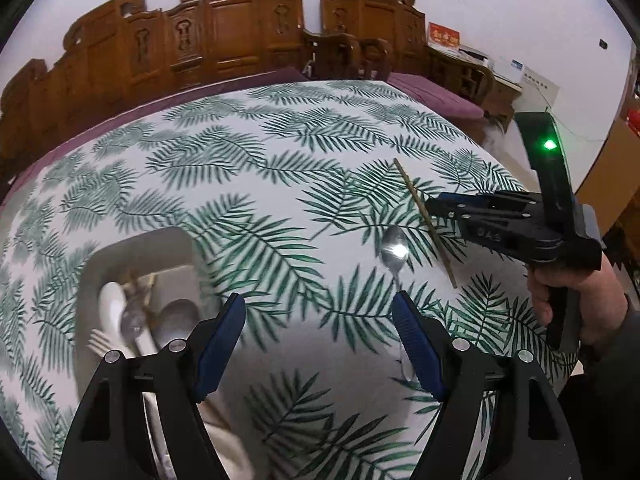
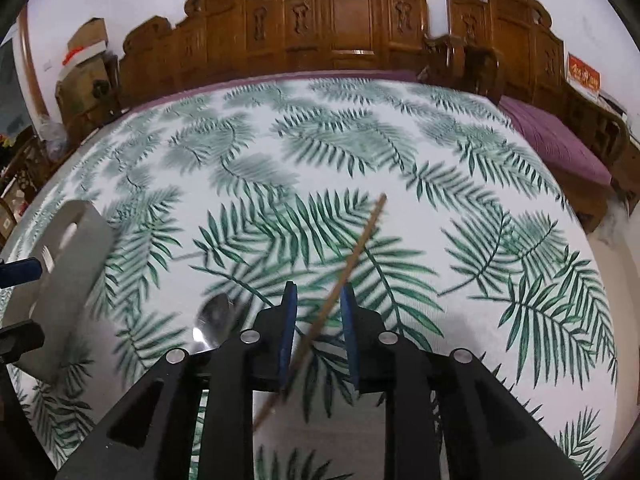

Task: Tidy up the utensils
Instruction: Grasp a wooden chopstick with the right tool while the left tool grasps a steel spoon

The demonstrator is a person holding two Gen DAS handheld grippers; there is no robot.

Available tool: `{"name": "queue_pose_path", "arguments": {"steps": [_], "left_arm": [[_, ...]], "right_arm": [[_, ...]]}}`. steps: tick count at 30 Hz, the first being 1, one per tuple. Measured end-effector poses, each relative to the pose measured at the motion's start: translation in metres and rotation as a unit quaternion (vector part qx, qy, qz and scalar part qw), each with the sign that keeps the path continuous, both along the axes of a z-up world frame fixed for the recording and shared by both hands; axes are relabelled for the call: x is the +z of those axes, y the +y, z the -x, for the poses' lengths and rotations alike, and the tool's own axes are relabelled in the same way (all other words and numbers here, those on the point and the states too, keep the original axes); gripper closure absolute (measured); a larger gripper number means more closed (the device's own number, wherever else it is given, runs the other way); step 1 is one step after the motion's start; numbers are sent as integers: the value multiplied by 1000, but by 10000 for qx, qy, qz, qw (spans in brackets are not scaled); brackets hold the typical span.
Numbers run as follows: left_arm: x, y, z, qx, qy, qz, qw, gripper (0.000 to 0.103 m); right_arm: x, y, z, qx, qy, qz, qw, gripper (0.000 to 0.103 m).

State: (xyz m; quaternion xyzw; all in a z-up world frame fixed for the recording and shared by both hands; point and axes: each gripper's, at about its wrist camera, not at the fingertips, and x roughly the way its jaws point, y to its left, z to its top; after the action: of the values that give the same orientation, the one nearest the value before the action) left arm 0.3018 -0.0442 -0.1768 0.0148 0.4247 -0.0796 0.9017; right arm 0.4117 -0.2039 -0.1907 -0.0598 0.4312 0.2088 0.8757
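Left tool (image 1: 320, 344) hovered over the leaf-print surface (image 1: 260, 152), fingers spread wide, holding nothing. The grey utensil tray (image 1: 136, 248) lay just left of it, already carrying a white spoon (image 1: 114, 300), a fork (image 1: 100, 342), a metal spoon and what looked like chopsticks; contents blurred, count uncertain.

Right tool (image 2: 318, 320) sat low over a single wooden chopstick (image 2: 356, 248). Fingers narrowed but apart, the stick crossing the gap on a diagonal. From the left wrist view the tips reached the stick near its middle; contact could not be confirmed from either view. Not yet a firm pinch, by my reading.

A metal spoon (image 1: 394, 246) lay on the surface just beside the chopstick, bowl away from the left camera, handle running toward the left tool's right finger (image 1: 416, 344).

Step in hand, judged: gripping the chopstick for transfer to the tray.

Notes for doing it well:
- Close on the stick near mid-length, so it does not swing or droop once lifted.
- Pads should meet it squarely; a thin round stick may roll out of a skewed grip.
- Keep the tips clear of the spoon while closing.
- Lift straight before carrying across, and lay it lengthwise alongside the other chopsticks.
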Motion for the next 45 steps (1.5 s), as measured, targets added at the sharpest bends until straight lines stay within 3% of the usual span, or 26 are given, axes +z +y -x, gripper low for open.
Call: {"name": "queue_pose_path", "arguments": {"steps": [4, 8, 15, 21, 35, 39, 45], "left_arm": [[-11, -8, -4, -69, 90, 20, 9999, 32], [-19, -16, -4, -203, 180, 36, 9996, 43], [-26, -34, -8, -457, 291, 27, 9985, 64], [-34, -51, -19, -613, 438, 32, 9972, 71], [-58, -74, -45, -603, 762, -382, 9945, 87], [-57, -76, -47, -551, 818, -418, 9943, 100], [-56, -77, -46, -585, 810, -520, 9936, 101]], "right_arm": [[-10, 5, -5, 46, 192, 93, 9998, 78], [-13, 14, -5, 109, 183, 331, 9992, 77], [-13, 2, -9, 81, 267, 347, 9990, 97], [-11, -12, -11, 15, 333, 251, 9991, 97], [-3, -31, -15, -135, 341, -104, 9993, 97], [0, -29, -14, -89, 331, -128, 9993, 97], [3, -23, -10, -7, 319, -94, 9994, 97]]}}
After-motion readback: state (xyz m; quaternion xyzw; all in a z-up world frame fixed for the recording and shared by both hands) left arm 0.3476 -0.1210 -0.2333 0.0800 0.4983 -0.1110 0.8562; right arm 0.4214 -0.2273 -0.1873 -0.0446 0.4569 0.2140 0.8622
